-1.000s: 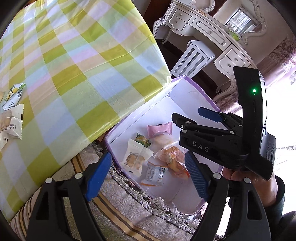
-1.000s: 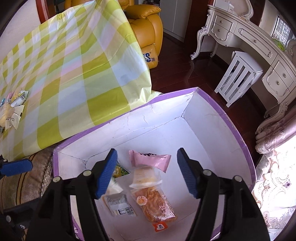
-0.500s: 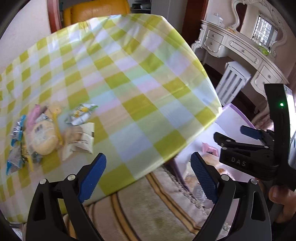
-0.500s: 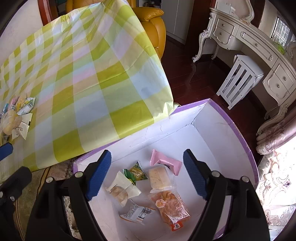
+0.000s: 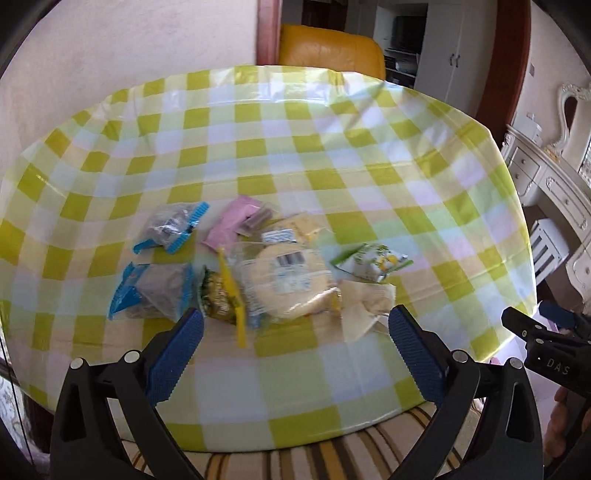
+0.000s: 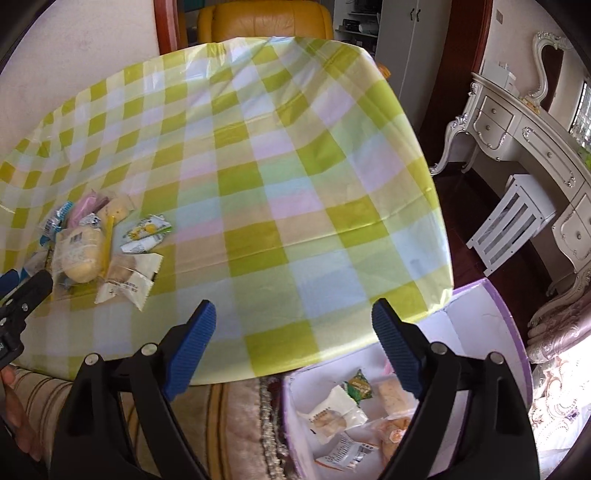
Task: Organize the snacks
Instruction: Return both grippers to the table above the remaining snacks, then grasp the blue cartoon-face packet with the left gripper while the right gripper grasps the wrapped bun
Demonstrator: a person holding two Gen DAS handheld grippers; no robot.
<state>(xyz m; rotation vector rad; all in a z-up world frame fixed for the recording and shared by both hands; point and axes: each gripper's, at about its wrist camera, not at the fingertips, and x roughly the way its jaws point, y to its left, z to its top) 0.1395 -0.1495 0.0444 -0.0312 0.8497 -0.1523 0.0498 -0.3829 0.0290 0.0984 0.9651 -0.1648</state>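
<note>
This is a lived-in room of a home. A table [image 6: 280, 206] under a yellow-green checked plastic cloth stands before a mustard-yellow leather armchair [image 6: 258, 18]. By the wall sits an ornate cream dressing table with carved legs and small drawers [image 6: 517, 129], a white slatted stool [image 6: 513, 225] beside it. A striped, fringed rug [image 6: 240, 417] covers dark polished wood flooring [image 6: 461, 206], and white cupboard doors [image 5: 443, 51] stand behind.

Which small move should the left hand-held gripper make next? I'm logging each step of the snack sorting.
Probably ease the left hand-held gripper forward and down onto the round pale cake packet. Its jaws are open and empty, the packet lies just ahead between them on the checked tablecloth, and the purple-rimmed box already holds several snacks.
</note>
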